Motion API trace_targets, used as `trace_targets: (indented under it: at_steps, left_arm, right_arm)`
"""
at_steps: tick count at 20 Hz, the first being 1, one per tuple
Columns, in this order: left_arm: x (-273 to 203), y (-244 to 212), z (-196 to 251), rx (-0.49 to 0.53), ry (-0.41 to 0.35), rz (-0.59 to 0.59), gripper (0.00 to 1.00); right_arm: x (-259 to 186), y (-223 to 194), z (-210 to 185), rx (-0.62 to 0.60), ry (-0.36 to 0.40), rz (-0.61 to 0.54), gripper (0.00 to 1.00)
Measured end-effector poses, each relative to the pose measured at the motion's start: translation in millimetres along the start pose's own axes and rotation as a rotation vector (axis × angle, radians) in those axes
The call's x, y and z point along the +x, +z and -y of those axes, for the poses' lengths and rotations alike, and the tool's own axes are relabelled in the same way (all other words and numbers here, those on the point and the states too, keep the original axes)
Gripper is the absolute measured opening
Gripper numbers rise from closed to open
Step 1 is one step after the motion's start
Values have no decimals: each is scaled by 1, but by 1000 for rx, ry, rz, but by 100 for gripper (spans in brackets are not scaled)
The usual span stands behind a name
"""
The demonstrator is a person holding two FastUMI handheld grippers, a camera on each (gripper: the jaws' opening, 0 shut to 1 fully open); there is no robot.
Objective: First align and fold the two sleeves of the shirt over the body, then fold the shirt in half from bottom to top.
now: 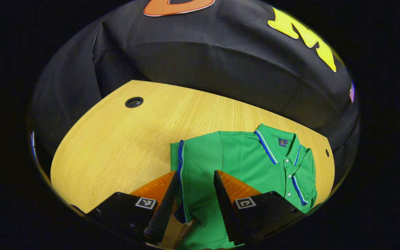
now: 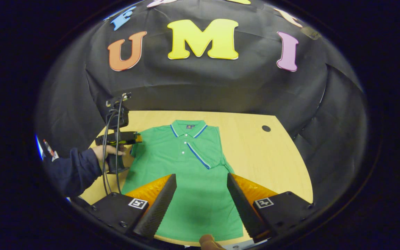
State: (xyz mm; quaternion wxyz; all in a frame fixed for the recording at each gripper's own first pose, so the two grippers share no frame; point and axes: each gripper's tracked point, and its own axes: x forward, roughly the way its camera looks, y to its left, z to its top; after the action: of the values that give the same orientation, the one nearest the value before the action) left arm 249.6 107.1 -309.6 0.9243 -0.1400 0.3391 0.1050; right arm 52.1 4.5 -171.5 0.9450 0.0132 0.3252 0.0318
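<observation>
Right gripper (image 2: 200, 205), nearest, hangs over the lower body of a green polo shirt (image 2: 186, 180), jaws wide, holding nothing. The shirt lies flat on a wooden worktop (image 2: 273, 156), one sleeve (image 2: 207, 152) folded across the chest. Farther off, a hand (image 2: 108, 152) holds the left gripper (image 1: 196, 198) at the other sleeve (image 1: 189, 166), jaws wide astride its striped cuff.

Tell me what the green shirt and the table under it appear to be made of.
The shirt looks like a soft, matte knit, probably polo-type cotton or a blend: it lies limp and carries a collar, a button placket and striped trim. The table looks like light wood or a wood-grain laminate, smooth with a slight sheen and fine parallel grain lines; which of the two cannot be told.
</observation>
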Motion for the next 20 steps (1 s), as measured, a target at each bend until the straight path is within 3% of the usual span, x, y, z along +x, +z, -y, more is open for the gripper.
trace_targets:
  at_steps: [3,4,5,6,8,9,10,12,13,15,20]
  left_arm:
    - [7,1,-5,-40,13,-23,61]
    - [9,-2,-6,-31,18,-32,69]
    - [8,-4,-7,-19,23,-41,60]
    - [10,-3,-6,-9,26,-39,67]
    - [10,-4,-4,8,17,-50,51]
    - [10,-5,-4,18,21,-56,55]
    - [11,-5,-6,32,24,-62,39]
    - [10,-5,-9,49,32,-69,39]
    - [11,-5,-12,52,39,-70,22]
    - [10,-6,-13,65,42,-74,13]
    - [10,-6,-14,126,47,-92,6]
  right_arm:
    - [1,-5,2,-6,1,-13,95]
    - [2,-5,4,-2,0,-14,95]
    - [2,-7,3,2,-2,-16,95]
    - [2,-8,5,9,-5,-19,95]
    - [2,-11,6,27,-7,-23,95]
    - [2,-12,7,29,-8,-27,95]
    - [3,-12,9,32,-8,-27,94]
    - [1,-12,11,40,-7,-23,95]
    - [1,-12,11,44,-7,-23,95]
    - [0,-12,14,47,-10,-18,95]
    - [0,-13,19,79,-1,-13,95]
